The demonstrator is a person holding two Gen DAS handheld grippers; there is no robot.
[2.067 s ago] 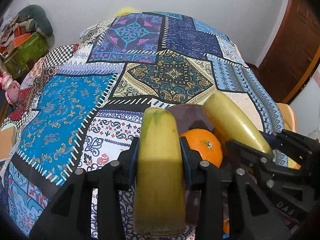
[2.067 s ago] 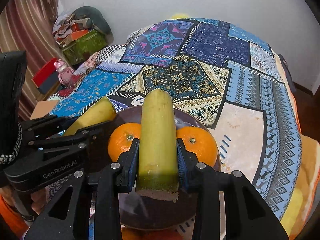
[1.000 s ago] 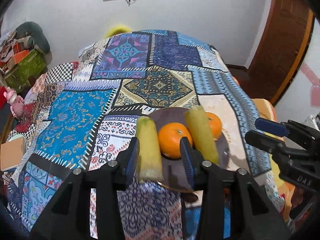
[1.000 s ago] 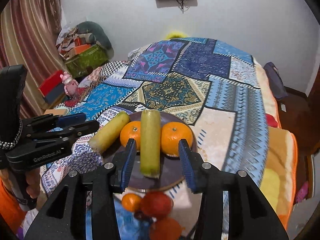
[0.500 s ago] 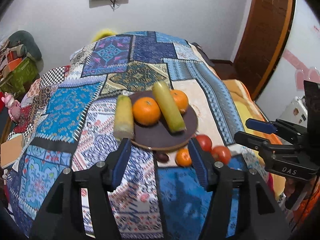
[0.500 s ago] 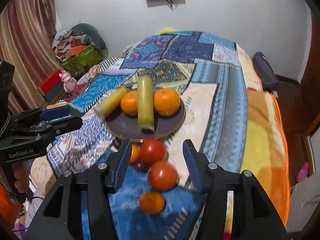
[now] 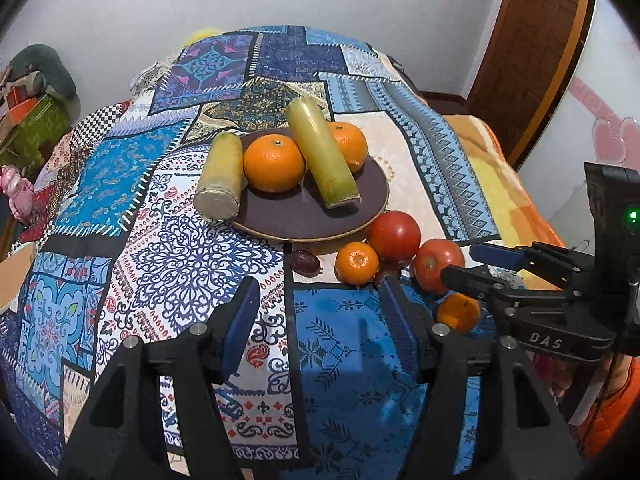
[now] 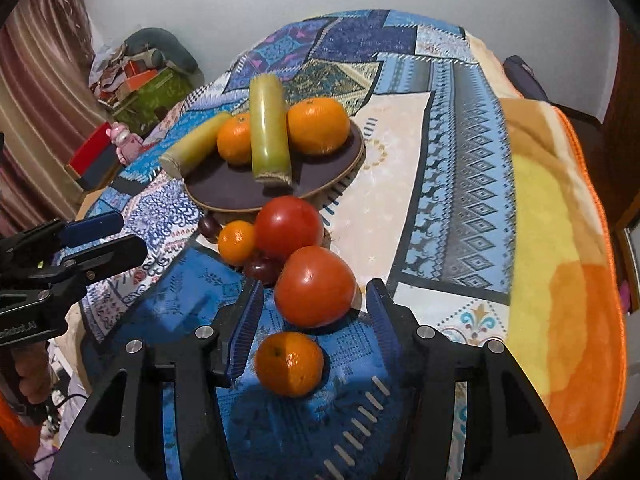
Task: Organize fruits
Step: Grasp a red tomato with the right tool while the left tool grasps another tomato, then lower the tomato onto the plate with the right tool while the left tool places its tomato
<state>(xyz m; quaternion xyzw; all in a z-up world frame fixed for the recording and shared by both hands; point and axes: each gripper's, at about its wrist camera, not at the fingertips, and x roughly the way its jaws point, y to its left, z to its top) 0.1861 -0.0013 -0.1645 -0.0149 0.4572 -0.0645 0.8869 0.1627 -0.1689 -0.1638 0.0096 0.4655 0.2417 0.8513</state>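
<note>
Patchwork bedspread, blue and white, over the whole bed. Wooden door at far right. Dark round plate mid-bed, bearing two oranges and one yellow-green stalk; second stalk leaning across its left rim. Left gripper and right gripper, jaws spread, empty, both short of the plate. Two tomatoes touching, just before the plate, between right gripper and plate. Two small oranges, one between the right fingers. Dark plums among them.
</note>
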